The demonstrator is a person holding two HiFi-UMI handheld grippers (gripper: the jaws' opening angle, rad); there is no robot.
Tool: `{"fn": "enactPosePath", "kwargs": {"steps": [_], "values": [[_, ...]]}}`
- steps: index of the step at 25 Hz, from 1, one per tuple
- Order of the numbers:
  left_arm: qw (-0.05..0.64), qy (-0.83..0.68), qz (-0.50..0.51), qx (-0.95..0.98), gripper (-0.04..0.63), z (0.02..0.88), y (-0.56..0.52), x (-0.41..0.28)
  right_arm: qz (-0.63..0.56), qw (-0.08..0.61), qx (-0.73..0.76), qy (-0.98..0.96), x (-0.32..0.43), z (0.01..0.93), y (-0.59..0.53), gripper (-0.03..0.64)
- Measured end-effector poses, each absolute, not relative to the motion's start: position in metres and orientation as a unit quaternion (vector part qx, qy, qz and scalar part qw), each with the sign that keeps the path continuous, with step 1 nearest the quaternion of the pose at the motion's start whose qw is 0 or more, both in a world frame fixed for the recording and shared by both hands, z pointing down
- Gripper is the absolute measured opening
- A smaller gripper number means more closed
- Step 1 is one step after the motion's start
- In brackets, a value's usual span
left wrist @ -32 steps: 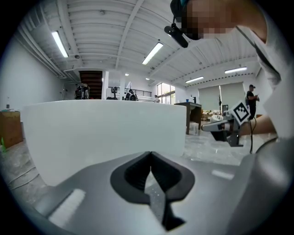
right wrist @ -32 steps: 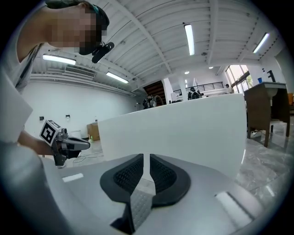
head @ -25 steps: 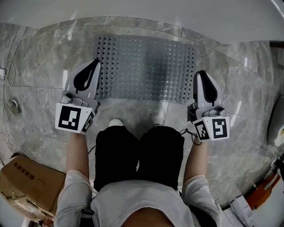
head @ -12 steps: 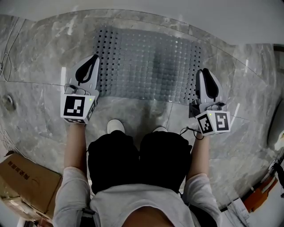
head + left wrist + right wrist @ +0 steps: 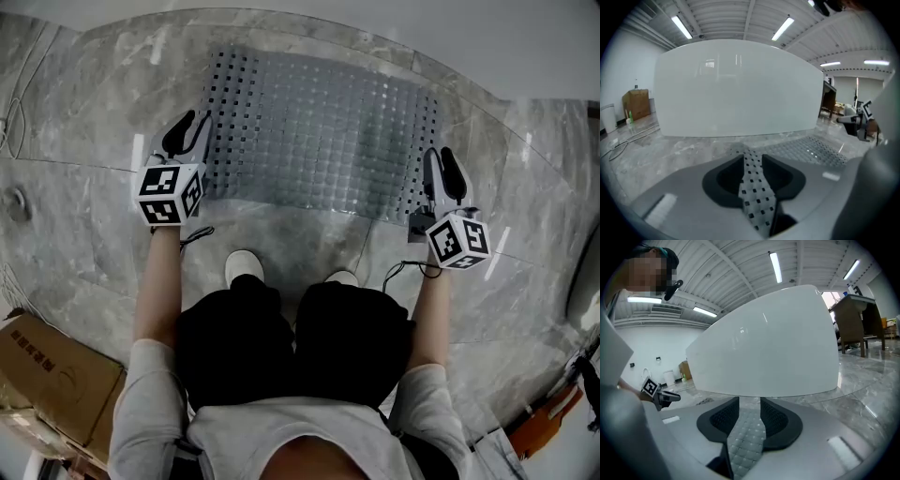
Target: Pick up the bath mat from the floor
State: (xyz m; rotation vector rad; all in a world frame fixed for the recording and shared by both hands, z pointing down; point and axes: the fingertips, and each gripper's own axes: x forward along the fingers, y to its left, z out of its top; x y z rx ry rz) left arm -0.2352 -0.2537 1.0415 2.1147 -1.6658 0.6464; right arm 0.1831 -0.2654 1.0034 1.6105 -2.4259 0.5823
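Our left gripper (image 5: 195, 122) and right gripper (image 5: 439, 157), jaws just parted and clamping nothing, straddle opposite short edges of the bath mat (image 5: 319, 131). The translucent, studded, hole-punched rectangle lies flat on the grey marble floor (image 5: 84, 103).

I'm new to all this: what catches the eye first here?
A grey gridded bath mat lies on the marbled floor before a standing person's feet. The left gripper and right gripper, each bearing a black-and-white patterned cube, sit at its two short ends. Their jaws have just been opening, with the mat's edge showing in each gap.
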Motion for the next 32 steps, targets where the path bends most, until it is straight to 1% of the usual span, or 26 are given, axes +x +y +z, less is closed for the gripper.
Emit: {"fn": "enactPosePath", "kwargs": {"steps": [3,8,10,15,26,32], "values": [[0.212,-0.596,0.242,0.735,0.152,1.065,-0.253,-0.244,0.205,0.104,0.537,-0.812,0.190,1.025,-0.266,0.144],[0.235,-0.593,0.272,0.720,0.188,1.097,-0.252,-0.254,0.225,0.131,0.539,-0.801,0.202,1.057,-0.265,0.146],[0.244,-0.588,0.280,0.718,0.206,1.106,-0.252,-0.254,0.233,0.137,0.543,-0.795,0.207,1.068,-0.263,0.160],[0.259,-0.579,0.301,0.712,0.224,1.127,-0.254,-0.255,0.252,0.151,0.558,-0.776,0.223,1.095,-0.260,0.204],[0.274,-0.573,0.326,0.700,0.271,1.151,-0.255,-0.258,0.290,0.201,0.569,-0.743,0.248,1.149,-0.250,0.258],[0.282,-0.575,0.325,0.696,0.296,1.158,-0.255,-0.263,0.305,0.238,0.580,-0.717,0.262,1.178,-0.245,0.304]]}}
